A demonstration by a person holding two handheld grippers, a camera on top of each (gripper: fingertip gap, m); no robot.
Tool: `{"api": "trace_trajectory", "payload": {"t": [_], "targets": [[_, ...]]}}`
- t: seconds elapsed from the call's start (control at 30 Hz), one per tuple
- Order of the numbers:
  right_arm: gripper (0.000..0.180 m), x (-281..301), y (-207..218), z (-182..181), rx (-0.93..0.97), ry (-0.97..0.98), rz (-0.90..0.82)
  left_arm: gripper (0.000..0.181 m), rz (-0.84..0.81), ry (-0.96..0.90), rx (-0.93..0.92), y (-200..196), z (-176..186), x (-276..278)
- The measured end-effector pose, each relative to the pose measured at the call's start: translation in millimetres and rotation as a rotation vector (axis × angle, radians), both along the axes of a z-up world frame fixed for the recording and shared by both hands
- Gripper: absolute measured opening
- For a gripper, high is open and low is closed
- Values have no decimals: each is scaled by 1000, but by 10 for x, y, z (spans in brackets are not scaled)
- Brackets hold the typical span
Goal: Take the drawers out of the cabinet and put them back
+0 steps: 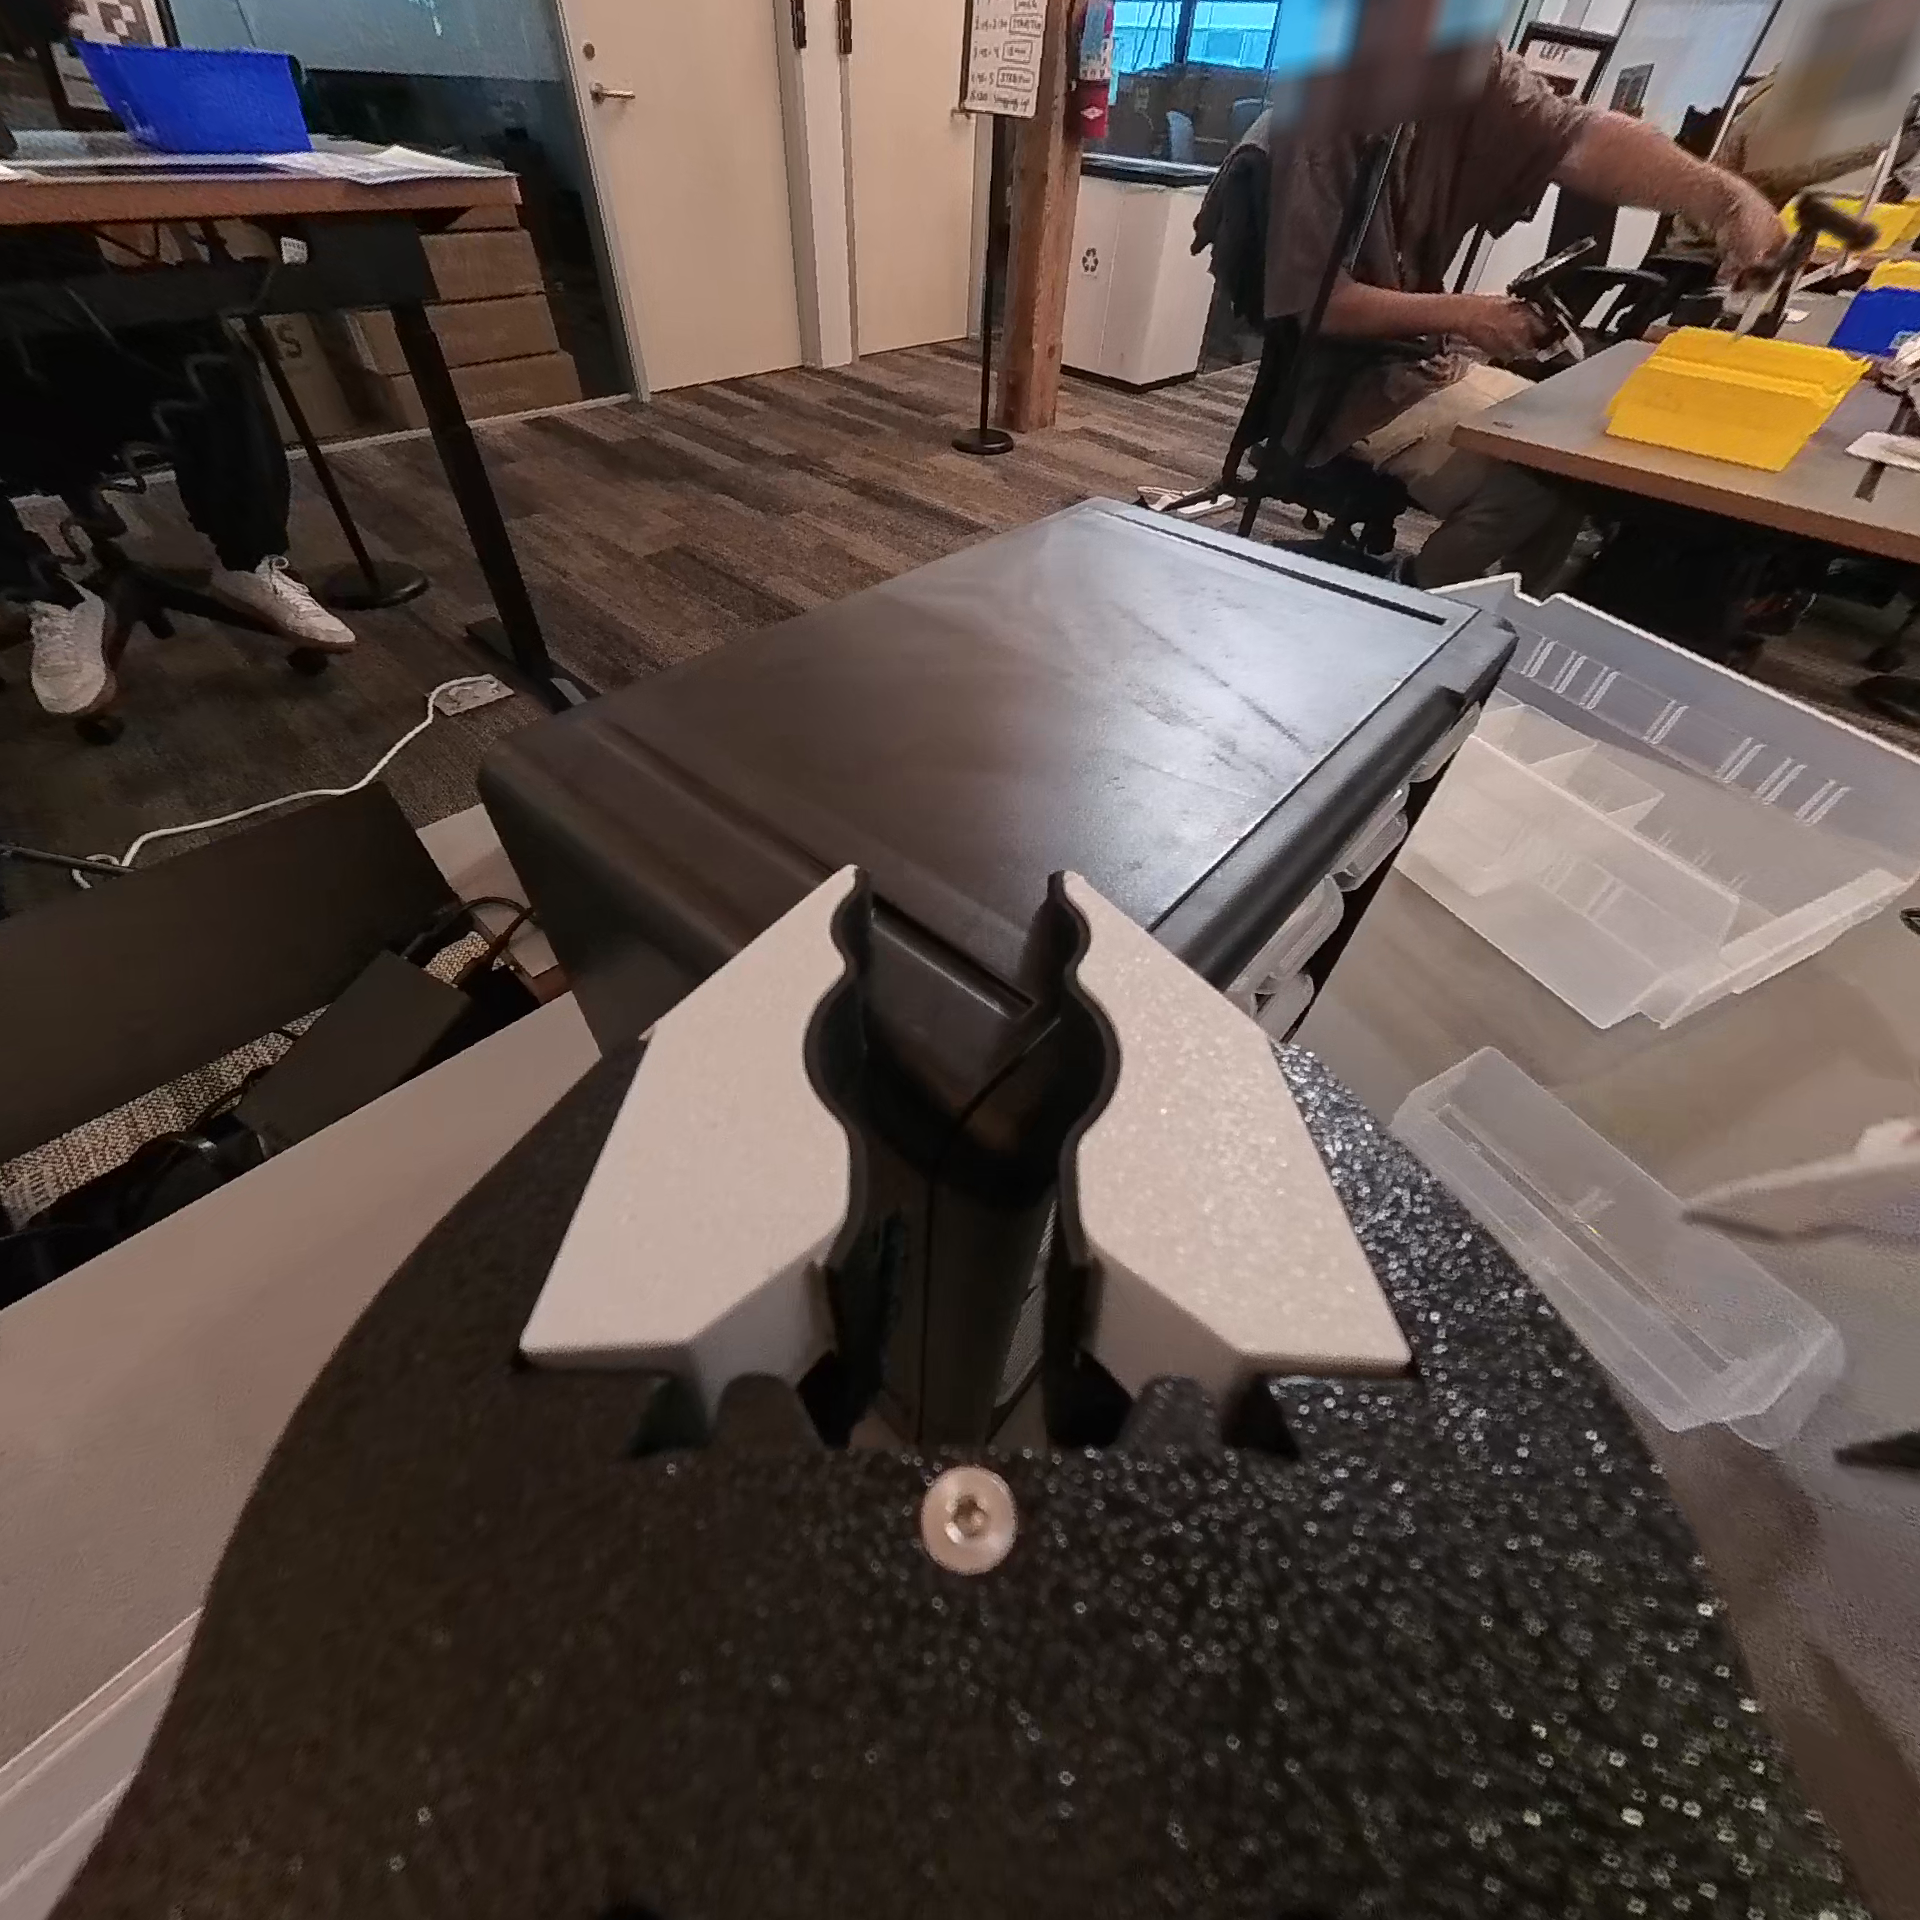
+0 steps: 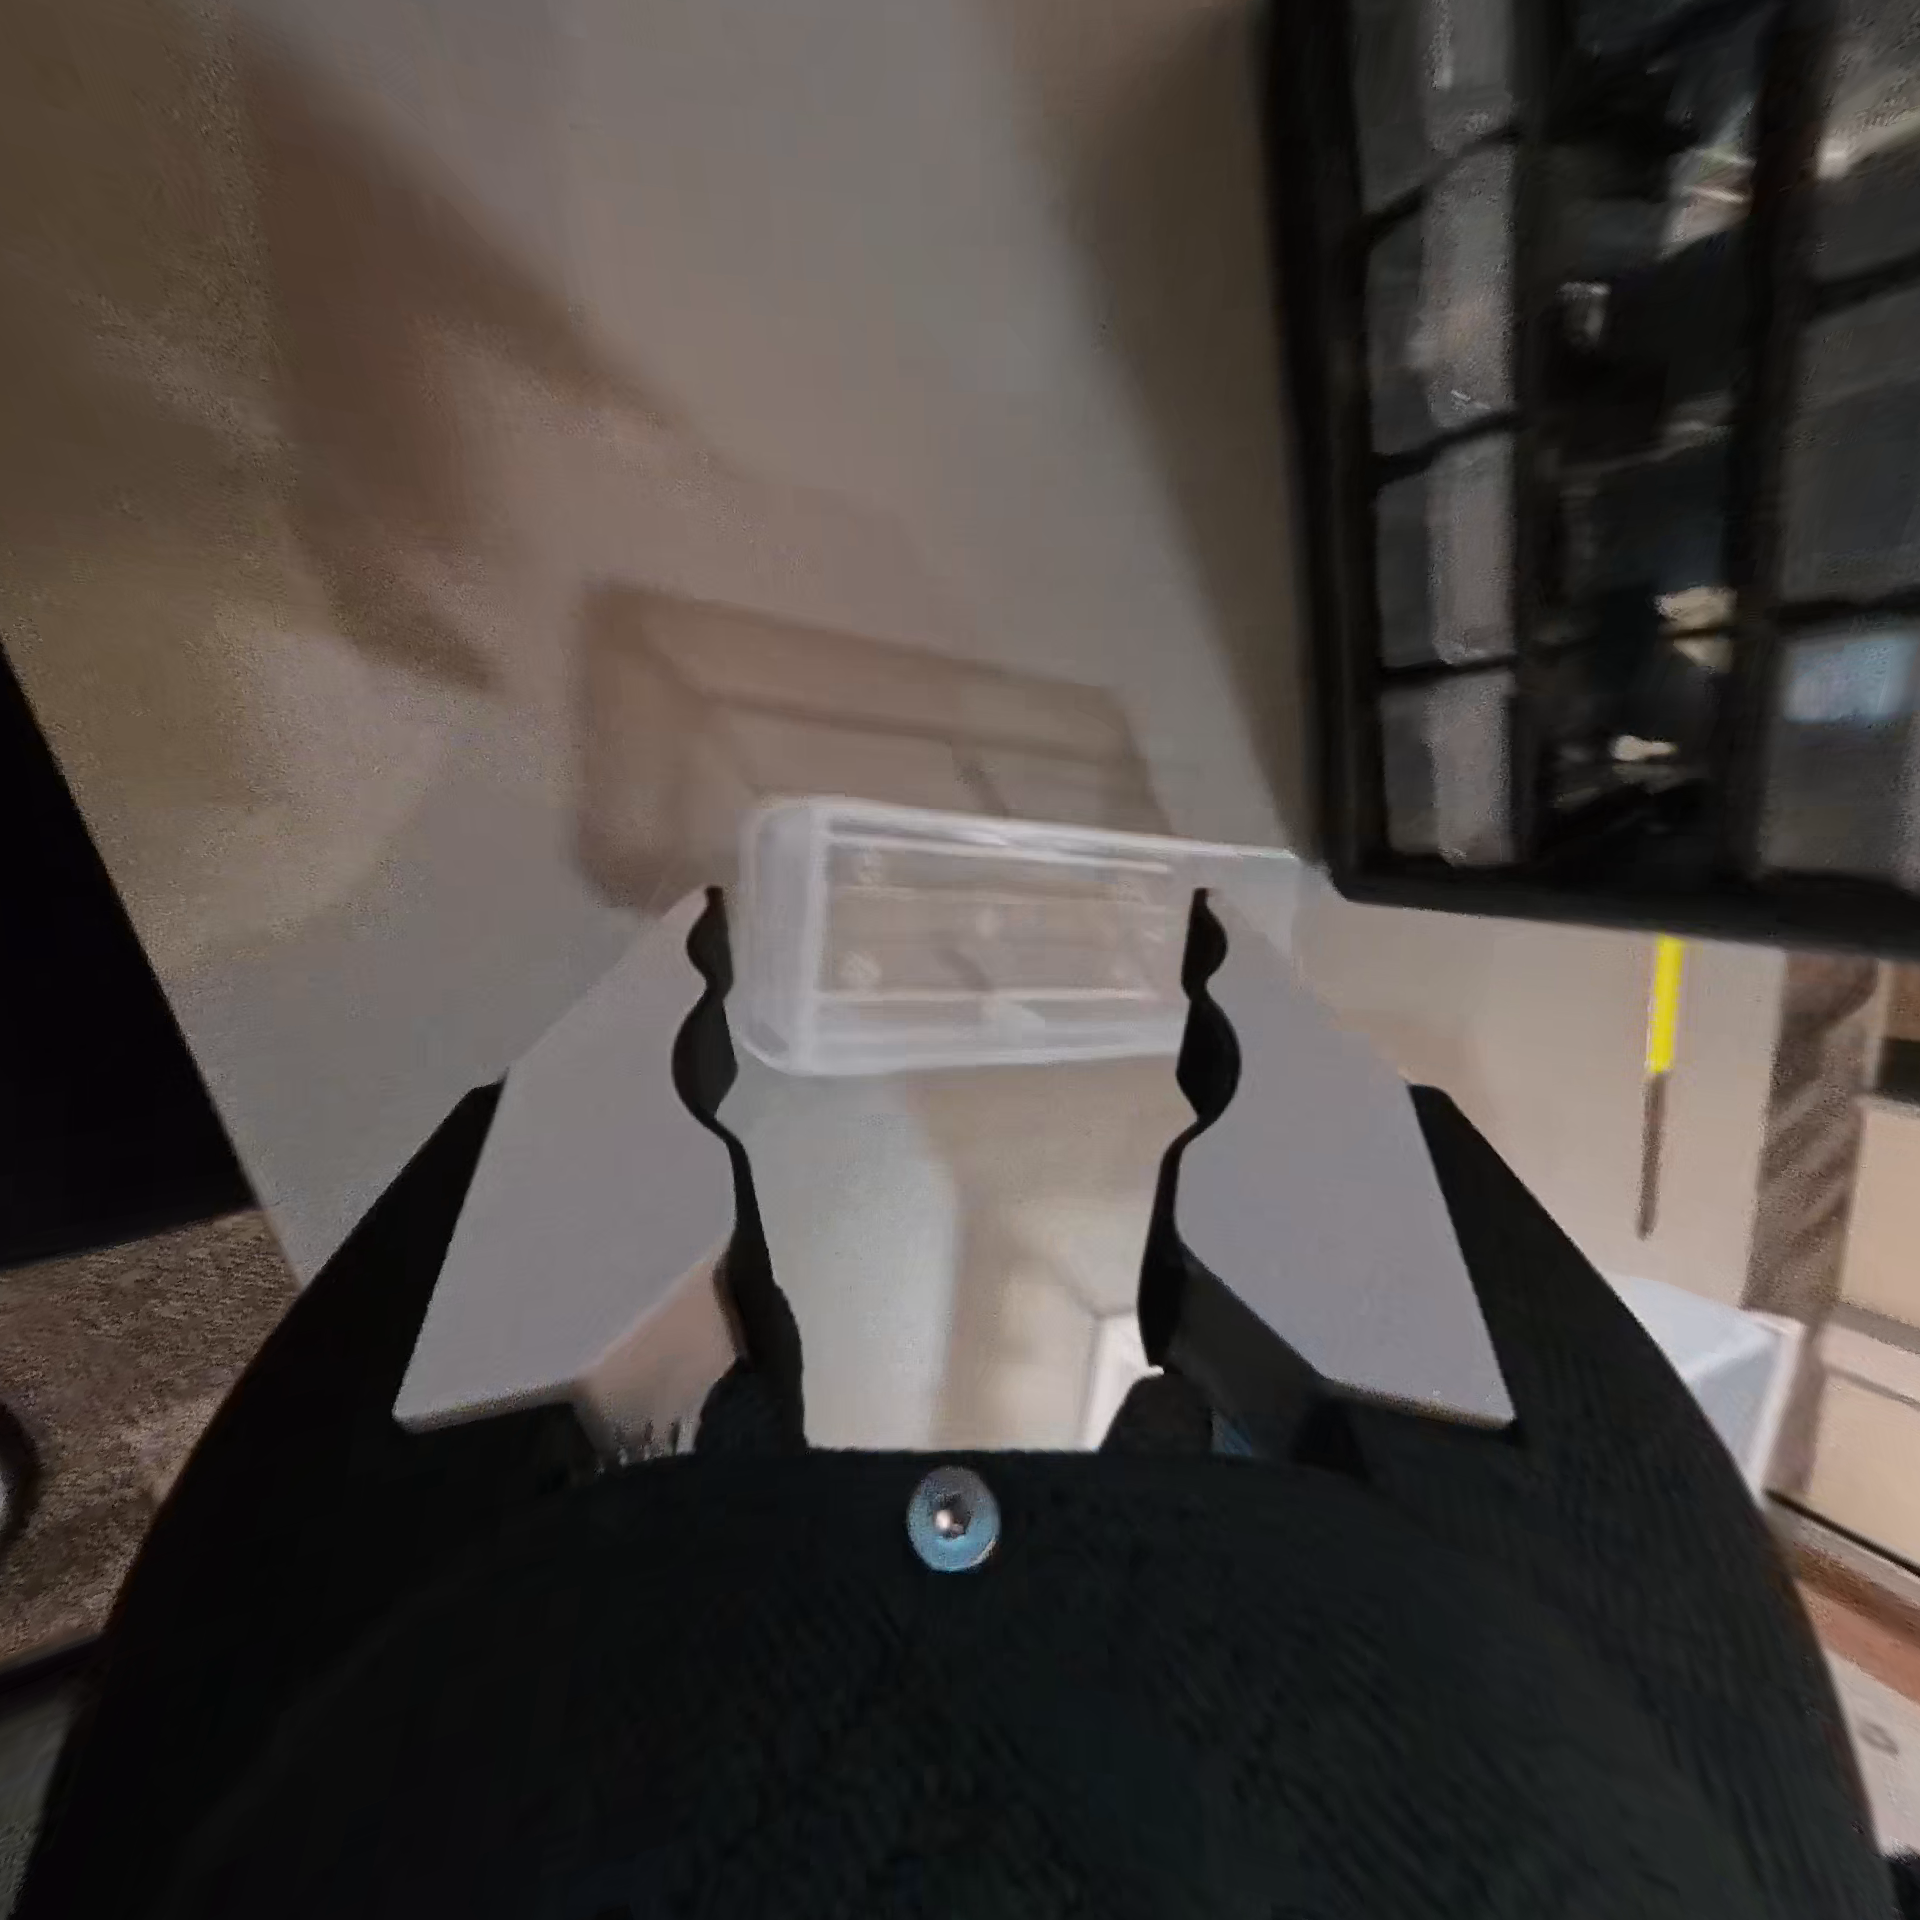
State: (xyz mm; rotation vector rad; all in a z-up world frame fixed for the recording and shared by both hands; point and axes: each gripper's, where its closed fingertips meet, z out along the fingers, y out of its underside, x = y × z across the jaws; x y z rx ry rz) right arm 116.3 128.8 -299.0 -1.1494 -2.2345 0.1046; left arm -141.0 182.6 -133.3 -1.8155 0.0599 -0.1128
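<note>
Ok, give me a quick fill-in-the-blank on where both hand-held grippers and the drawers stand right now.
1. The left hand-held gripper is closed on a corner of the black ____.
2. The right hand-held gripper is ____, its fingers to either side of a small clear drawer.
3. That drawer lies on the ____, outside the cabinet.
4. A larger clear drawer lies to the cabinet's ____ in the left wrist view.

Missing words: cabinet; open; table; right

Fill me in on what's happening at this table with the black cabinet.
A person works two handheld grippers. The left gripper is clamped on the near top corner of the black cabinet, bracing it. The right gripper is open, closing in on a small clear drawer lying on the table. A larger clear drawer also lies outside the cabinet.
</note>
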Motion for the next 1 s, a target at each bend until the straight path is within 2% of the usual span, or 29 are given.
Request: {"api": "trace_trajectory", "payload": {"t": [0.07,0.17,0.37,0.4,0.43,0.5,0.53,0.63,0.73,0.9,1.0], "targets": [[84,118,261,131,80,-18,36,31,0,-1,0,-1,-1,0],[80,328,682,102,310,-204,116,32,-1,-1,0,-1,-1,0],[68,303,708,-296,505,-458,484,31,3,2,-3,-3,-3,0],[63,281,709,-341,525,-472,526,31,3,1,-3,-3,-3,1],[49,259,698,-381,526,-477,554,31,3,1,-3,-3,-3,0],[9,212,697,-416,528,-482,562,31,3,2,-4,-3,-3,1],[6,208,712,-418,527,-492,553,31,3,3,-4,-3,-4,1],[0,258,748,-338,458,-506,463,31,0,1,-2,-3,-5,1],[0,308,818,32,381,-447,328,32,1,2,-3,-4,-5,1],[0,733,1437,994,252,-399,-127,31,1,1,-2,-3,-6,2],[0,1183,1818,1135,119,-470,-362,31,2,1,-3,-4,-7,2]]}}
